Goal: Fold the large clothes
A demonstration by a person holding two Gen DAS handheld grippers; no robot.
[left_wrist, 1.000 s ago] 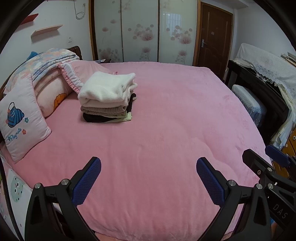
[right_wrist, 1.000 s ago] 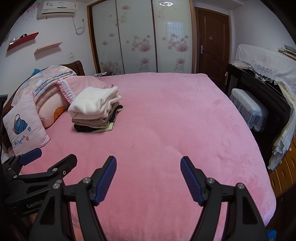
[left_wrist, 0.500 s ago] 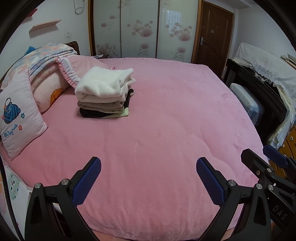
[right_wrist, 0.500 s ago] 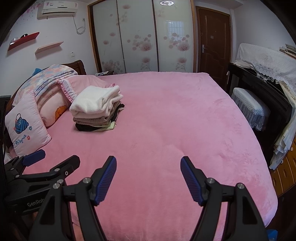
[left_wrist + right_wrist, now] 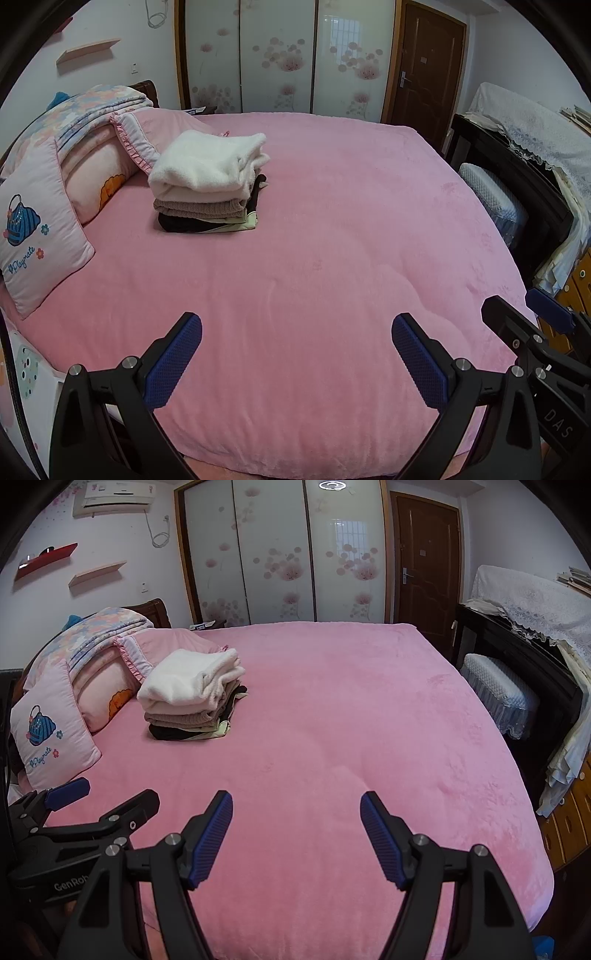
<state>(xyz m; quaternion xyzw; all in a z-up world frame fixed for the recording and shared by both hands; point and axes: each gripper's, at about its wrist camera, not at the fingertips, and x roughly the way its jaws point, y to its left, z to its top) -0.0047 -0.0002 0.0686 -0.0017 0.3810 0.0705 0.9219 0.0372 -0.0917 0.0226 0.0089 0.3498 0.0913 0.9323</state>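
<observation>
Folded clothes [image 5: 207, 184] sit in 1 stack on the pink bed [image 5: 332, 240], well beyond the left tongs [image 5: 296, 354] and off to their left, just beside the pillows [image 5: 40, 236] at the headboard end. A white fleece piece lies on top, with beige, black and pale green layers under it. Both tongs hang over the near edge of the bed, side by side. The left tongs stand wide apart with nothing between the blue pads. The right tongs [image 5: 296, 830] gape too, also empty, only bare blanket ahead of them.
</observation>
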